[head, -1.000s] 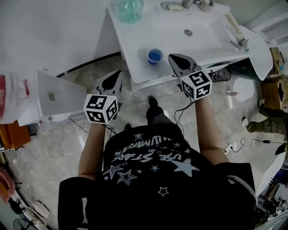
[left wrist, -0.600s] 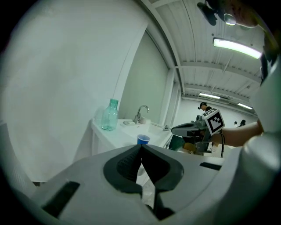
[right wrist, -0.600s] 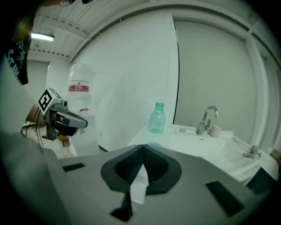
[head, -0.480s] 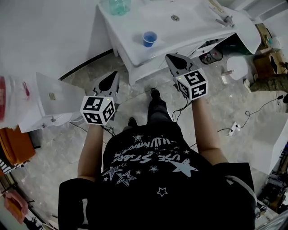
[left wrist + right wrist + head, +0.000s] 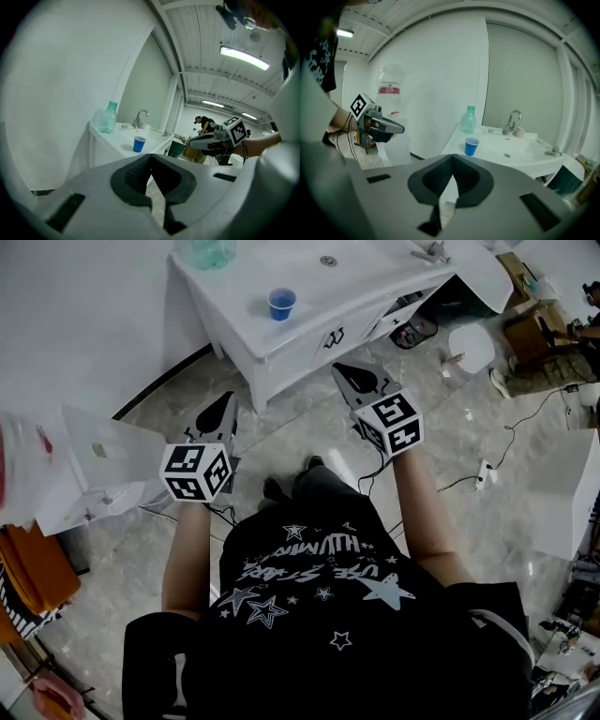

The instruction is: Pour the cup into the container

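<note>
A blue cup (image 5: 281, 303) stands upright near the front edge of a white sink counter (image 5: 234, 320), with a green bottle (image 5: 211, 251) behind it at the left corner. My left gripper (image 5: 225, 399) and right gripper (image 5: 338, 369) hover over the floor, short of the counter, both shut and empty. In the left gripper view the cup (image 5: 138, 144) and bottle (image 5: 108, 117) are far beyond the shut left gripper (image 5: 151, 157). The right gripper view also has the cup (image 5: 471, 146) and bottle (image 5: 468, 120) well ahead of the shut right gripper (image 5: 453, 160).
A sink basin with a drain (image 5: 327, 260) and a faucet (image 5: 513, 120) sits right of the cup. A white panel (image 5: 103, 451) leans at the left. Cables (image 5: 487, 474) lie on the marble floor, and a white box (image 5: 572, 493) stands at the right. Another person (image 5: 206, 124) is far off.
The counter with the cup has slid up and left in the head view and looks farther away. Both grippers are now farther from it and stay shut.
</note>
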### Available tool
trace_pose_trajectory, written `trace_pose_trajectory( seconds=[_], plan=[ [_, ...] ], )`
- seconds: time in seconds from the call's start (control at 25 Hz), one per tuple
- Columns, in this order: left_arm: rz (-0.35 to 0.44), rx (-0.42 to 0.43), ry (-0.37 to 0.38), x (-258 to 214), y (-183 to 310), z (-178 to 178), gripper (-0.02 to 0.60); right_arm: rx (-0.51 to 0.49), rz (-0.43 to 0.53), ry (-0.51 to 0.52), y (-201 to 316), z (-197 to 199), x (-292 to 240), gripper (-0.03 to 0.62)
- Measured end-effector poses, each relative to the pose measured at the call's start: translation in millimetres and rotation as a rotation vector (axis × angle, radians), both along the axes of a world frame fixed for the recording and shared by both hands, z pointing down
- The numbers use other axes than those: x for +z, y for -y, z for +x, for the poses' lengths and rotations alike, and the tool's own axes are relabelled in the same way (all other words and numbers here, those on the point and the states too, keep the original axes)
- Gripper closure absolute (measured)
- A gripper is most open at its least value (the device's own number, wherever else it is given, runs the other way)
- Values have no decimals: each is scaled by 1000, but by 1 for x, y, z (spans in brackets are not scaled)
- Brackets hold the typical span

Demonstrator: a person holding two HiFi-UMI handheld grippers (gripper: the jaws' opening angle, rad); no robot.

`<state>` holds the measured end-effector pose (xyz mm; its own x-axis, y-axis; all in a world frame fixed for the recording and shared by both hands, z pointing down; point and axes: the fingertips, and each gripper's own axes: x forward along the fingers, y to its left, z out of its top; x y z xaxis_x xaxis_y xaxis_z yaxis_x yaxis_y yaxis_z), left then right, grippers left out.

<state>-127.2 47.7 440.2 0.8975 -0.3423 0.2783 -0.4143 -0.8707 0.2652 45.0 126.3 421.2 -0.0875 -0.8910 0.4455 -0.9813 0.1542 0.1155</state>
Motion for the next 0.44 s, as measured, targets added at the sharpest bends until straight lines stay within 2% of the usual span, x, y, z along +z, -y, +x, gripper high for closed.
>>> trace_pose_trajectory(
  seconds=[0.44],
  plan=[
    [14,27,-11,-3,-26,30,571,18,21,10,-45,11,-5,589]
  ],
)
